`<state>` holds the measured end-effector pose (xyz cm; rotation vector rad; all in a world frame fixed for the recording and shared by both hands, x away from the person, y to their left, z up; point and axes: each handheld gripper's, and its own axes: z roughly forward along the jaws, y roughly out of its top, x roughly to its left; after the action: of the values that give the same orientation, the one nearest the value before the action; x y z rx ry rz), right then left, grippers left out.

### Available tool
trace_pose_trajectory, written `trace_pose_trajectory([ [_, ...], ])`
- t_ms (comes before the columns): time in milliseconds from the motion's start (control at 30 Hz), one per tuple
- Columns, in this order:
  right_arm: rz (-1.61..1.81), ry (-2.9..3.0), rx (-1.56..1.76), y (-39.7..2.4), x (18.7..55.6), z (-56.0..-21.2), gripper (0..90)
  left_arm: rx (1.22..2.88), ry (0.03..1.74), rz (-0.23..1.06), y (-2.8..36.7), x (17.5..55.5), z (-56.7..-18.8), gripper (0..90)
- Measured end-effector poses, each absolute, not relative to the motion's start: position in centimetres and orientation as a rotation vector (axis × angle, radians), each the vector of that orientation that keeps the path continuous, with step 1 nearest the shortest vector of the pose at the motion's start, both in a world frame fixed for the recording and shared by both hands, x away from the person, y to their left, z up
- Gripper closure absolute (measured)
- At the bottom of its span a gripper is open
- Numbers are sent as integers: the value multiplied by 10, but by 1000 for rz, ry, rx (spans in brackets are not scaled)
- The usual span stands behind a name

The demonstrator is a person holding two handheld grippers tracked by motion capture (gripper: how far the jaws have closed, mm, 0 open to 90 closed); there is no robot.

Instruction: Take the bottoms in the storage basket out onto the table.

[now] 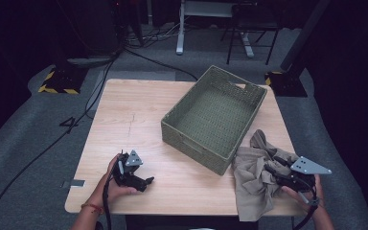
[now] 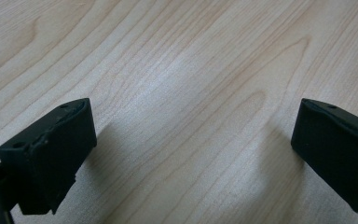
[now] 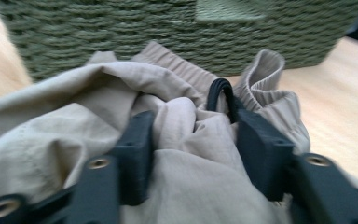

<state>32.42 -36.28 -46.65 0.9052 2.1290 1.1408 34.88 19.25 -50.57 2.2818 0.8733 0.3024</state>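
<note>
A crumpled beige garment (image 1: 250,179) with an elastic waistband lies on the wooden table (image 1: 134,115) at the front right, against the corner of a green woven basket (image 1: 195,140). My right gripper (image 1: 271,167) is down in the cloth. In the right gripper view its jaws stand apart with a bunch of the beige garment (image 3: 74,102) bulging between them, and a black cord loop (image 3: 221,91) pokes up by the right jaw. My left gripper (image 1: 143,181) rests on the table at the front left, its jaws wide open over bare wood (image 2: 193,154).
The basket's woven wall (image 3: 121,28) rises just beyond the cloth, and its inside looks empty. Part of the garment hangs over the table's front edge. Cables, a chair and a desk frame stand on the grey floor behind the table.
</note>
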Motion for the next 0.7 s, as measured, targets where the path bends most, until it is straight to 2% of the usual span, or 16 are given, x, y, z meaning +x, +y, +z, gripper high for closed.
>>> trace_pose_trajectory([
  [133, 1102, 2077, 949, -363, 316, -458, 262, 2273, 905, 318, 190, 347, -505, 5],
  [267, 1134, 2023, 1016, -377, 307, -445, 212, 2254, 918, 323, 187, 347, -504, 44],
  [400, 1131, 2026, 1100, -391, 303, -450, 160, 2243, 861, 312, 183, 345, -499, 203],
  [500, 1174, 2108, 1152, -396, 309, -464, 143, 2197, 809, 305, 177, 341, -490, 160],
  [567, 1106, 2187, 1186, -391, 320, -479, 81, 2171, 769, 301, 171, 339, -482, 164],
  [700, 1094, 2211, 1181, -384, 325, -484, 65, 2143, 669, 324, 156, 335, -465, 166],
])
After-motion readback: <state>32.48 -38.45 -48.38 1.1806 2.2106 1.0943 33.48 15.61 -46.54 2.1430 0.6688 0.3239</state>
